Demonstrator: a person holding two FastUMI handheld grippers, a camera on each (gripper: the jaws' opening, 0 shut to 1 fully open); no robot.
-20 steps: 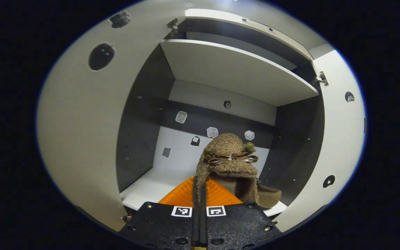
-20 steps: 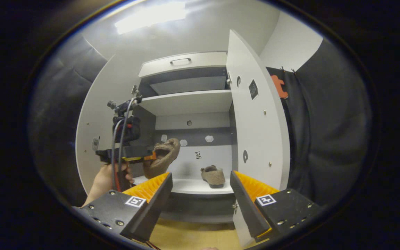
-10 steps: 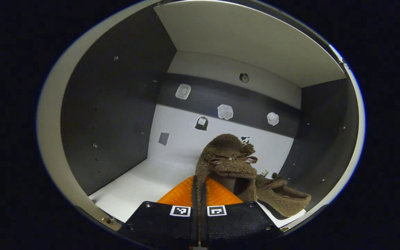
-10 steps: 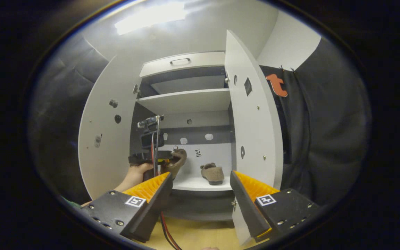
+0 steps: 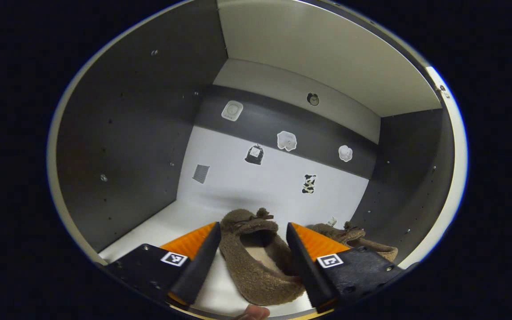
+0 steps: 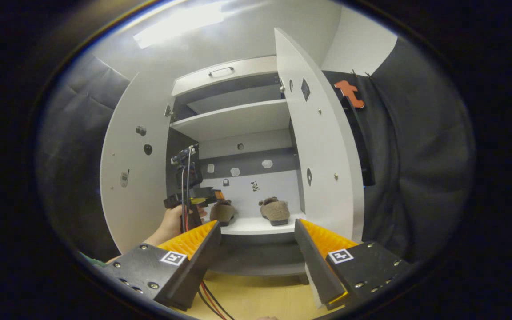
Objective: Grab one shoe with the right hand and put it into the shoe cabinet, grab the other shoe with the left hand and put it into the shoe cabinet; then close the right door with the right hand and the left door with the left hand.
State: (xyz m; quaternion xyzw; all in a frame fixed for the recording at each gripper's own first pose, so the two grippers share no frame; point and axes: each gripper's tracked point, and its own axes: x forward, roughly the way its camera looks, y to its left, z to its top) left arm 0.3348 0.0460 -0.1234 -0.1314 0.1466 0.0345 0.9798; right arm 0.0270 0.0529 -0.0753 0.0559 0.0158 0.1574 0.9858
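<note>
Inside the white shoe cabinet [image 6: 238, 120], a brown fuzzy shoe [image 5: 256, 262] lies on the lower shelf [image 5: 171, 222], toe toward the back wall. My left gripper [image 5: 252, 226] is open, one orange finger on each side of that shoe and neither pressing it. The other brown shoe [image 5: 362, 244] rests to its right near the dark side wall. In the right gripper view both shoes [image 6: 222, 212] [image 6: 275, 210] sit side by side on the shelf [image 6: 256, 227], with the left gripper [image 6: 194, 198] and the hand [image 6: 169, 224] holding it at the left one. My right gripper [image 6: 257, 223] hangs open and empty in front of the cabinet.
Both cabinet doors stand open: the left door [image 6: 127, 169] and the right door [image 6: 322, 146]. An upper shelf [image 6: 234, 119] and a drawer with a handle [image 6: 220, 73] lie above. Wooden floor [image 6: 256, 302] runs below. Cables [image 6: 209, 298] trail beneath my right gripper.
My left gripper went deeper into the cabinet, lowered and opened, letting go of the shoe, which now lies flat on the shelf. The right gripper stayed open and shifted slightly.
</note>
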